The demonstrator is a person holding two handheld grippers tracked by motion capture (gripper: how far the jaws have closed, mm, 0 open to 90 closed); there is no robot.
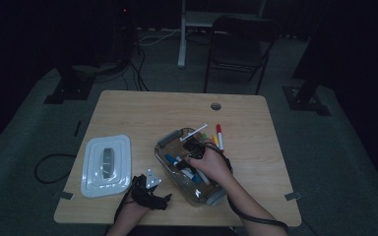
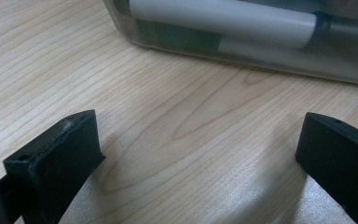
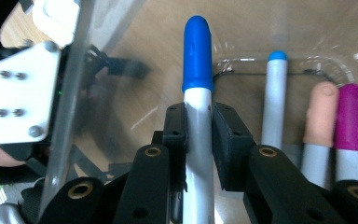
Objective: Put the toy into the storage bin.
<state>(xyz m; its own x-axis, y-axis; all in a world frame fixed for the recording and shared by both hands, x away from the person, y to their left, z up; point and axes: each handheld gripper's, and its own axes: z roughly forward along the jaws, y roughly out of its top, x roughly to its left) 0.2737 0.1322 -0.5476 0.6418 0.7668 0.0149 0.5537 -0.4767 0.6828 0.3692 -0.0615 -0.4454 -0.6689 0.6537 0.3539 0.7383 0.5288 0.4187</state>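
From the high view we find the right tool (image 1: pixel 193 147) lowered into the clear container (image 1: pixel 163 158) at the middle of the counter (image 1: pixel 128 108), the hand over its near half. Several markers lie inside the container; a red-capped marker (image 1: pixel 219 136) lies on the counter just beyond its far right corner. The white lid (image 1: pixel 106 164) rests flat on the counter to the left, apart from the container. The left tool (image 1: pixel 150 189) sits near the front edge, between lid and container.

In the left gripper view we note the left tool (image 2: pixel 200 154) released, jaws wide apart over bare wood, the container wall just ahead.

In the right gripper view we record the right tool (image 3: pixel 198 135) clenched on the blue-capped marker (image 3: pixel 197 70), pads pressing its white barrel just below the cap. A light-blue, a peach and a magenta capped marker lie to its right inside the container.
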